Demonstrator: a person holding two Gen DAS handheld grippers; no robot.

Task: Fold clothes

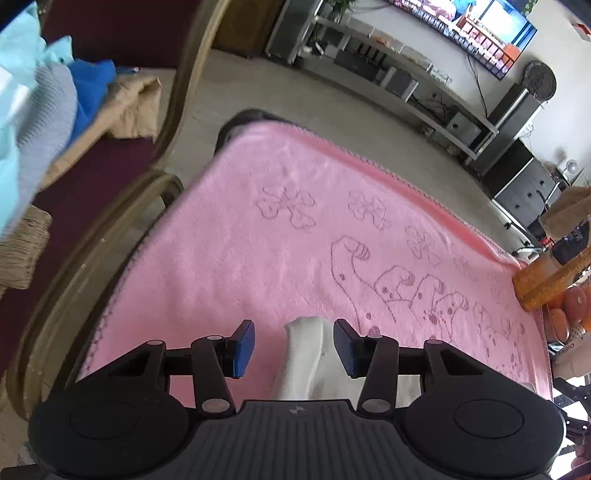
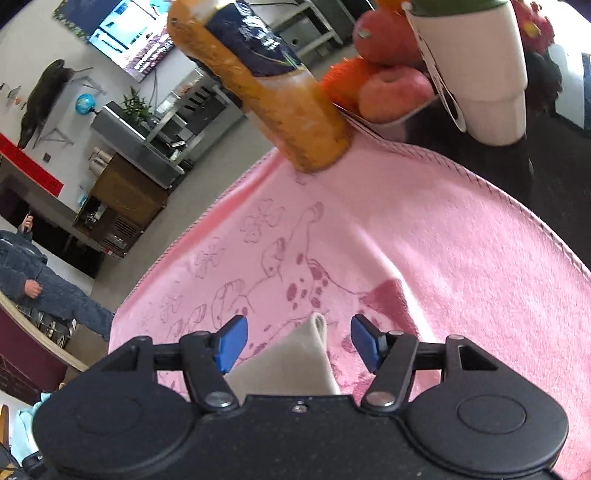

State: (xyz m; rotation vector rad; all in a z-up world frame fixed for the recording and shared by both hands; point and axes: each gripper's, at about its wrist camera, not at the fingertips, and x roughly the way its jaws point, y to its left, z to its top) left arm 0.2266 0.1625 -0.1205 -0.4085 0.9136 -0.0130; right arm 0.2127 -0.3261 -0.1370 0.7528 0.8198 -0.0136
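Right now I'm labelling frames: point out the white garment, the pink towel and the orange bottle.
white garment point(image 1: 306, 354), left wrist view, its folded tip.
pink towel point(image 1: 258, 240), left wrist view, bare middle.
orange bottle point(image 2: 295, 110), right wrist view, its lower body.

A tall orange bottle point(image 2: 266, 88) with a dark blue label stands at the top centre of the right wrist view, beside a bowl of apples point(image 2: 395, 92) and a white cup point(image 2: 480, 74) at the upper right. A television point(image 2: 129, 33) hangs at the upper left, above a wooden cabinet point(image 2: 122, 206).
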